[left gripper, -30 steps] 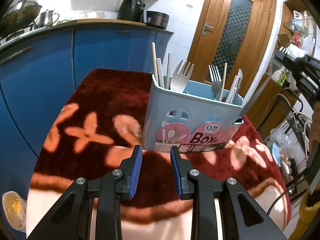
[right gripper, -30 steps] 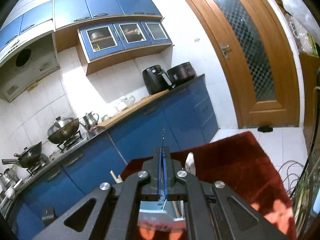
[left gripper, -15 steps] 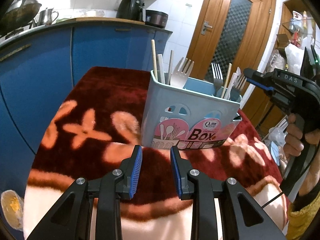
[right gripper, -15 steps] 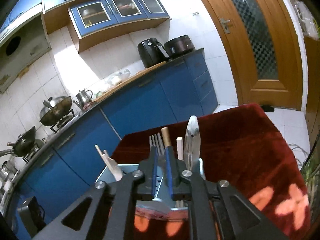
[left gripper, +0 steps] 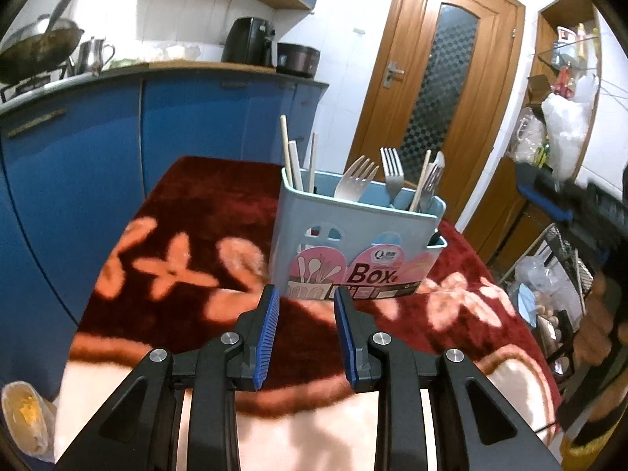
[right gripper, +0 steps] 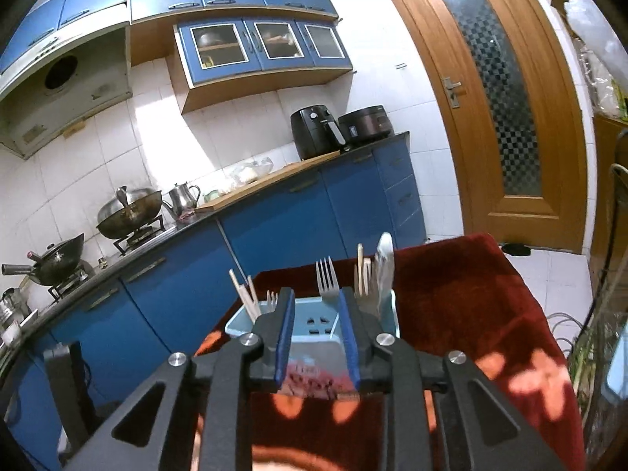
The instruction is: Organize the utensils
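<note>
A light blue utensil caddy [left gripper: 355, 243] stands upright on a red floral blanket [left gripper: 196, 216], holding forks and chopsticks. The left gripper [left gripper: 306, 310] angles downward before it, jaws slightly apart, empty. The right gripper [right gripper: 316, 308] points over the caddy's rim, jaws opening, gripping nothing.

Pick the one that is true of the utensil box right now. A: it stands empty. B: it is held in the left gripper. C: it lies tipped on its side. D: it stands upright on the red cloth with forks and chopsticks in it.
D: the utensil box stands upright on the red cloth, with forks and chopsticks rising from it.
</note>
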Available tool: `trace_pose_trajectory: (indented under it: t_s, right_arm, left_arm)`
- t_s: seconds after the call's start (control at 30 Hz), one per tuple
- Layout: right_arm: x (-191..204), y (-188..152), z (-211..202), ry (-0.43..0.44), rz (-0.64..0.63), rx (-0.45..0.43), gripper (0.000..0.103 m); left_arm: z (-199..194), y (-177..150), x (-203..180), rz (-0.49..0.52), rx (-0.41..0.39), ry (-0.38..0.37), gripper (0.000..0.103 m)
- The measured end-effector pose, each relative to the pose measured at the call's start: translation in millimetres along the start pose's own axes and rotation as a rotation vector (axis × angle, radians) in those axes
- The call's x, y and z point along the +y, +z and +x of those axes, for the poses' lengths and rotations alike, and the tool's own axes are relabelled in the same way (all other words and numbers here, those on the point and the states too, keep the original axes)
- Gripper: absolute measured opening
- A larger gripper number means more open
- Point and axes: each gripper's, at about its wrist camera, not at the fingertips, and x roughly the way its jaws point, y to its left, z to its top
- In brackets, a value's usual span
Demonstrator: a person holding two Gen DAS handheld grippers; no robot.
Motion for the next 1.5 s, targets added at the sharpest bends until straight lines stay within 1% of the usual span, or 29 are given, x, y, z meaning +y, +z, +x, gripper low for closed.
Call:
trace_pose_trajectory:
  t_s: [0.1, 0.27, 0.37, 0.4, 0.43, 0.47, 0.5, 0.57, 0.63, 0.67, 0.73, 0.77, 0.87, 0.93, 1.37, 1.5]
  right_arm:
    - [2.8, -18.2, -11.9, -0.026, 0.001, 0.005, 0.029]
    - [2.3, -51.8, -25.8, -0.068, 0.005, 0.033, 0.031]
    - [2.9, -70.2, -33.2, -0.099, -0.015, 0.031, 0.036]
    - [4.6, -76.5, -35.2, -0.113, -0.029, 0.025, 0.040]
    - [6.7, -82.4, -36.5, -0.124, -0.041, 0.020, 0.046]
    - [7.0, -87.2, -37.8, -0.131, -0.047, 0.017, 0.050]
    - [8.1, -93.1, -38.9, -0.137, -0.053, 0.013, 0.054]
    - [10.2, -102.5, -41.0, -0.143, -0.067, 0.006, 0.057]
    - [12.5, -111.5, -40.3, -0.164, -0.091, 0.003, 0.065]
    - [13.0, -115.2, -40.8, -0.171, -0.096, 0.000, 0.067]
    - [14.1, -122.0, -39.8, -0.183, -0.107, 0.003, 0.079]
    - [14.4, -127.1, -39.5, -0.190, -0.116, 0.006, 0.080]
    - [16.5, -134.9, -37.9, -0.204, -0.145, 0.009, 0.080]
    - [16.3, -137.6, -37.0, -0.214, -0.150, 0.007, 0.081]
    - [6.8, -143.9, -35.2, -0.209, -0.103, 0.027, 0.081]
    - [6.0, -144.7, -35.4, -0.208, -0.097, 0.031, 0.081]
  left_arm:
    - [-9.0, -5.3, 0.1, 0.009, -0.019, 0.002, 0.029]
    - [-19.7, -19.9, 1.4, 0.038, -0.054, 0.029, 0.029]
    - [-24.7, -29.5, 1.9, 0.039, -0.080, 0.038, 0.030]
    - [-25.5, -33.6, 2.5, 0.034, -0.087, 0.041, 0.034]
    - [-25.8, -36.5, 3.2, 0.028, -0.090, 0.044, 0.038]
    - [-26.0, -40.4, 3.8, 0.021, -0.096, 0.053, 0.046]
    - [-26.0, -44.2, 3.7, 0.019, -0.103, 0.063, 0.049]
    - [-26.1, -51.8, 3.2, 0.028, -0.114, 0.085, 0.051]
    - [-25.4, -58.5, 2.0, 0.045, -0.125, 0.115, 0.056]
    - [-25.5, -60.9, 1.3, 0.052, -0.128, 0.125, 0.057]
    - [-24.5, -67.9, 0.5, 0.066, -0.133, 0.137, 0.057]
    - [-24.3, -69.1, 1.2, 0.063, -0.132, 0.134, 0.057]
    - [-25.4, -70.2, 2.1, 0.057, -0.143, 0.128, 0.057]
    - [-26.8, -70.4, -0.3, 0.066, -0.152, 0.140, 0.057]
    - [-30.7, -73.5, -7.2, 0.084, -0.177, 0.184, 0.058]
    - [-30.2, -73.4, -6.5, 0.084, -0.175, 0.176, 0.057]
